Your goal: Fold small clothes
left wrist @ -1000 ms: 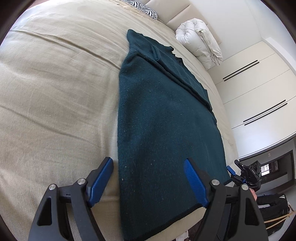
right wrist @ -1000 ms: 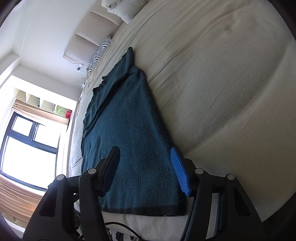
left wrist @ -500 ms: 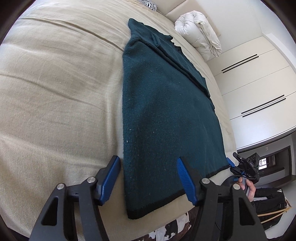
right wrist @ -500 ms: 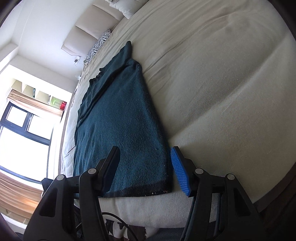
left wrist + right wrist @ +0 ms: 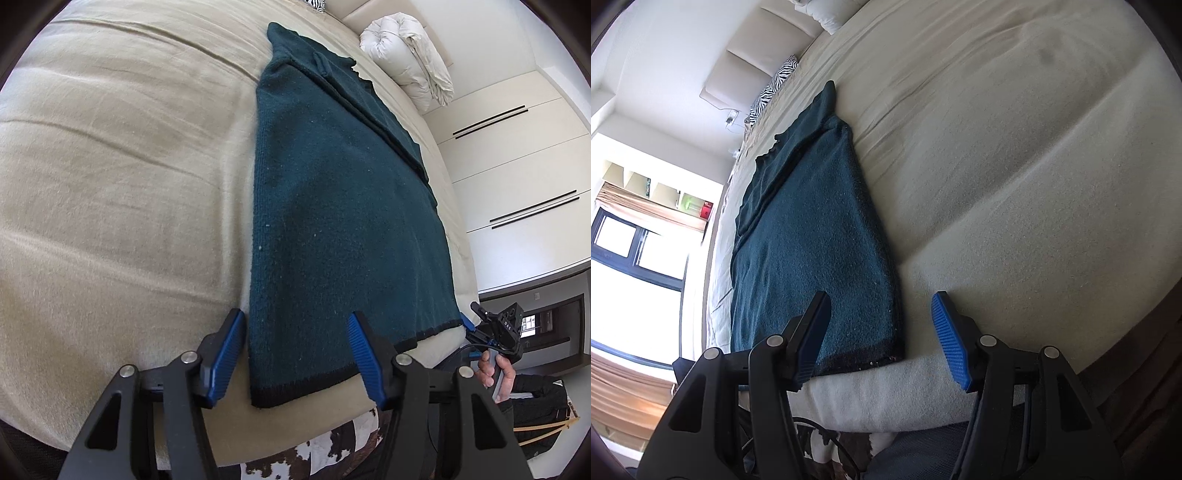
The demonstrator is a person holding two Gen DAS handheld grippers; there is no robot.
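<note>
A dark teal knitted garment lies flat along the beige bed, folded lengthwise, its black hem near the foot edge. My left gripper hovers over the hem's near left corner. Its blue pads straddle that corner without pressing it, and the jaws are closing. In the right wrist view the garment shows its near right corner between the pads of my right gripper, which stands open above it. The right gripper also appears at the hem's far end, held by a hand.
A rolled white duvet lies at the head of the bed, and a zebra pillow rests by the padded headboard. White wardrobes stand to one side, a bright window to the other. A cowhide rug lies below the foot edge.
The left jaws have narrowed. In both views the hem has slid up the picture, so the bed's foot edge and the rug below it now show.
</note>
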